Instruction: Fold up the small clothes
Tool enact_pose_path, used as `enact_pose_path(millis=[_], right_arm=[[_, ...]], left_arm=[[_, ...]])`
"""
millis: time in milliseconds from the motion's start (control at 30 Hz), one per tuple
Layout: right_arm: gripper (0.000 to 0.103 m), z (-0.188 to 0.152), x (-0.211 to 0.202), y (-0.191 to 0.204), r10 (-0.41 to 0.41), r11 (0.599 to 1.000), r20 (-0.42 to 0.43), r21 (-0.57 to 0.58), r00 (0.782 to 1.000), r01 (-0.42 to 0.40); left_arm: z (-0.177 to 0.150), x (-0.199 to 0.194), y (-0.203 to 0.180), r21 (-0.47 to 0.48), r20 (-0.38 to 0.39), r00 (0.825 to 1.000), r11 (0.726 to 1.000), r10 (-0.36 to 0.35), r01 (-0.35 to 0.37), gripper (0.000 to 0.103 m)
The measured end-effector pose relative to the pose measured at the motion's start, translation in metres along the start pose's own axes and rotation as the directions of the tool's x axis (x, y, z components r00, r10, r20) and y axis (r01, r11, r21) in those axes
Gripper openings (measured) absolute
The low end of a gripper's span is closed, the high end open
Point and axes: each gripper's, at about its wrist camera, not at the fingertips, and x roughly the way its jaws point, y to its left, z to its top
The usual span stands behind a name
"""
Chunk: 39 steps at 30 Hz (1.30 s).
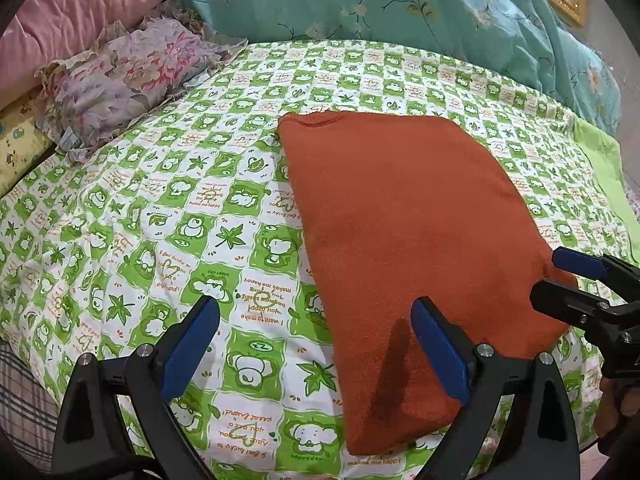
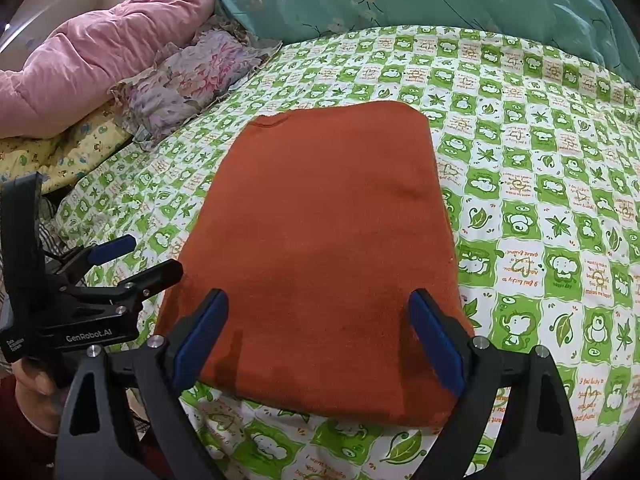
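An orange knit garment (image 1: 408, 248) lies folded into a flat rectangle on the green-and-white patterned bedsheet (image 1: 168, 224). It also fills the middle of the right wrist view (image 2: 320, 248). My left gripper (image 1: 316, 344) is open and empty, hovering over the garment's near left corner. My right gripper (image 2: 320, 340) is open and empty, hovering over the garment's near edge. The right gripper shows at the right edge of the left wrist view (image 1: 580, 284), and the left gripper at the left edge of the right wrist view (image 2: 120, 260).
A floral ruffled pillow (image 1: 132, 76), a pink quilt (image 1: 72, 16) and a teal floral duvet (image 1: 400, 4) are piled along the back of the bed. A yellow printed cloth (image 2: 60, 152) lies at the left. A plain green cloth (image 1: 608, 184) lies at the right.
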Motion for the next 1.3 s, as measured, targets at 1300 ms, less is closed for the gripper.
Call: enact_pose_path(millis=[1300], right_arm=[[0.091, 0.0039, -0.0043, 0.0054, -0.001, 1.0, 0.005, -0.007, 1.0, 0.001]], left_arm=[[0.0026, -0.0028, -0.0005, 0.011, 0.009, 1.0, 1.0, -0.011, 0.011, 0.097]])
